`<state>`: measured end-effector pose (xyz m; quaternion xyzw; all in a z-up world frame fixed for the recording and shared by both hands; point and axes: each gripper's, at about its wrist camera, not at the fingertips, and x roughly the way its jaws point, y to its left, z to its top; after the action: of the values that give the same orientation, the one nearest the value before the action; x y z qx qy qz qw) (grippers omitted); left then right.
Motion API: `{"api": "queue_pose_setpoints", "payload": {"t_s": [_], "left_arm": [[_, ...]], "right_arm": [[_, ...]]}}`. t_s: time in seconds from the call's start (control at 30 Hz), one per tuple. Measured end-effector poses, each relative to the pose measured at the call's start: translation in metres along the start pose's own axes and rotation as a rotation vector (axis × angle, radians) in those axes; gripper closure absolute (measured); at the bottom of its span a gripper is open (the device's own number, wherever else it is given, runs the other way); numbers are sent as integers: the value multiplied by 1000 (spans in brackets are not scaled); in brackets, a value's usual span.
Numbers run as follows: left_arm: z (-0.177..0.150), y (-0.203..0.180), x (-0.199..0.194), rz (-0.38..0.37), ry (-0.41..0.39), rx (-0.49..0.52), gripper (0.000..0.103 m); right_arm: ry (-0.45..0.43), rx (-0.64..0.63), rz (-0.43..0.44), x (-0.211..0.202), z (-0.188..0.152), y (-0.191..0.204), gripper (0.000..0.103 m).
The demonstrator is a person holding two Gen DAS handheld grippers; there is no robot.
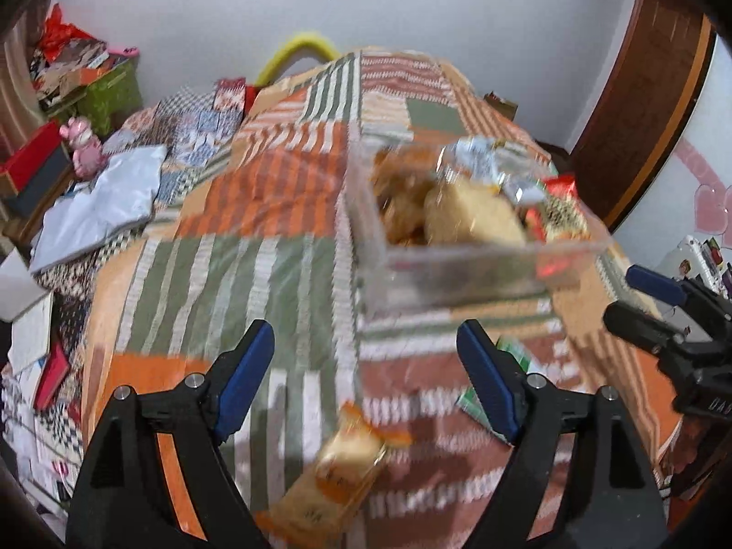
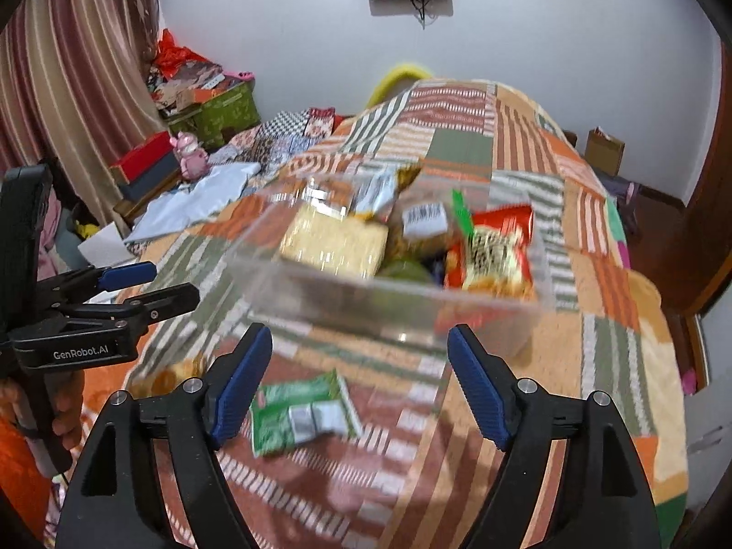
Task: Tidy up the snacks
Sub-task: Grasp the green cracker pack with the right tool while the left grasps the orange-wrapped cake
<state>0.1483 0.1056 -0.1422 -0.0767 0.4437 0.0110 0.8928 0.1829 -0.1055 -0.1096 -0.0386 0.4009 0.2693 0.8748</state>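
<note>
A clear plastic box (image 1: 457,270) (image 2: 379,306) full of snack packets stands on the patchwork bedspread. My left gripper (image 1: 366,343) is open and empty, above an orange snack packet (image 1: 338,471) lying on the bed in front of the box. My right gripper (image 2: 359,347) is open and empty, above a green snack packet (image 2: 302,411) lying before the box. The green packet also shows in the left wrist view (image 1: 512,357), partly behind a finger. The right gripper shows at the right edge of the left wrist view (image 1: 640,297), the left one at the left of the right wrist view (image 2: 155,286).
The striped bedspread (image 1: 256,238) covers the bed. White cloth (image 1: 105,201), a pink toy (image 1: 84,148), and red and green boxes (image 1: 110,91) lie to the left. A wooden door frame (image 1: 659,105) stands at right, a curtain (image 2: 68,91) at far left.
</note>
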Motion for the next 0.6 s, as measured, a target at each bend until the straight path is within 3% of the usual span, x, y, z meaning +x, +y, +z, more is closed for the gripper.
{"api": "queue_pose_setpoints", "payload": {"t_s": [0.5,0.6], "left_arm": [[-73,17,27,6,148,16,21],[-79,19,29,24,137,22,21]], "right_arm": [[132,-14,56,26,-43,19,24],[164,-44,61,37,-45,26,24]]}}
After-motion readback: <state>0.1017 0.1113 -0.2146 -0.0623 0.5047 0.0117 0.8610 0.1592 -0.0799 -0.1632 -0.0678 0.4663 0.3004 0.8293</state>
